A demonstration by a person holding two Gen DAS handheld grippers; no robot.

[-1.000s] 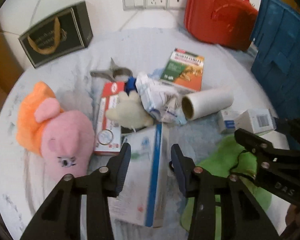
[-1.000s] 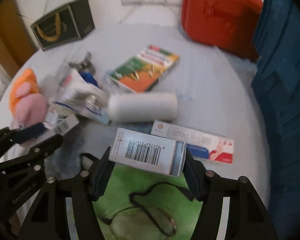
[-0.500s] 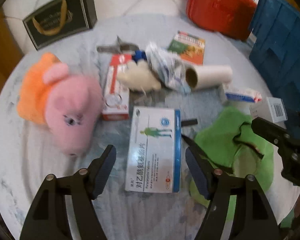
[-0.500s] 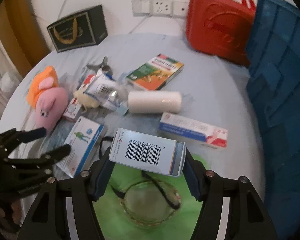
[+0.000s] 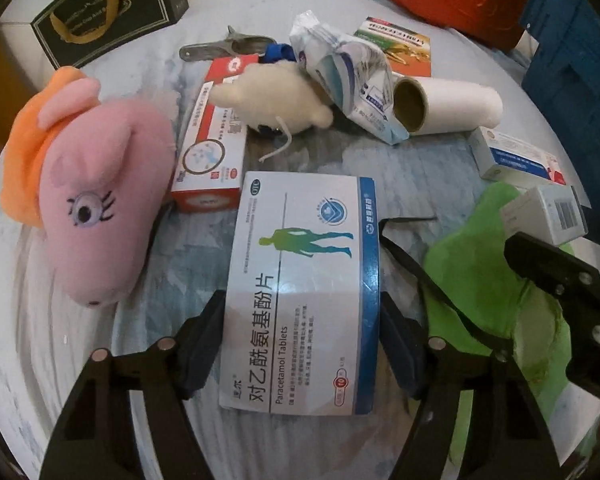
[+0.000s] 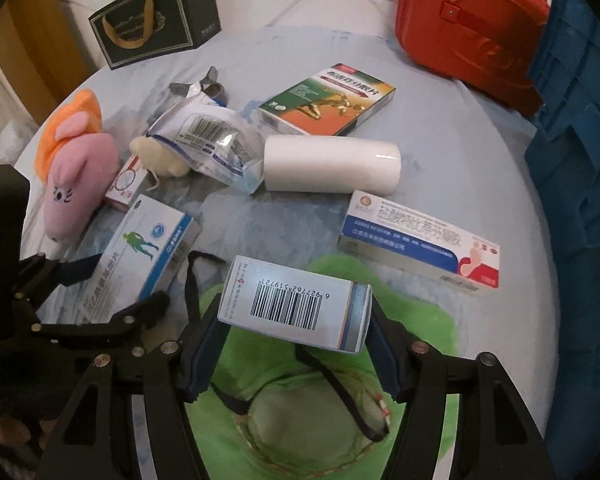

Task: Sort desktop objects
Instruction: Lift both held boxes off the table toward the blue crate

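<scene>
My left gripper (image 5: 302,346) has its fingers against both long sides of the white and blue Paracetamol box (image 5: 304,292), which lies flat on the table; the same box shows in the right wrist view (image 6: 144,252). My right gripper (image 6: 296,342) is shut on a small white barcode box (image 6: 296,304) and holds it above a green cloth bag (image 6: 300,420). That box also shows in the left wrist view (image 5: 548,214).
A pink plush pig (image 5: 88,204), a red and white box (image 5: 216,140), a cream plush (image 5: 272,104), a foil pouch (image 5: 348,80), a paper roll (image 5: 444,108) and further medicine boxes (image 6: 416,240) lie around. A red case (image 6: 468,28) and blue crate (image 6: 580,120) stand at the right.
My left gripper opened wide, came down over the Paracetamol box, and its fingers now close in on its sides. My right gripper kept hold of the barcode box and lifted back slightly.
</scene>
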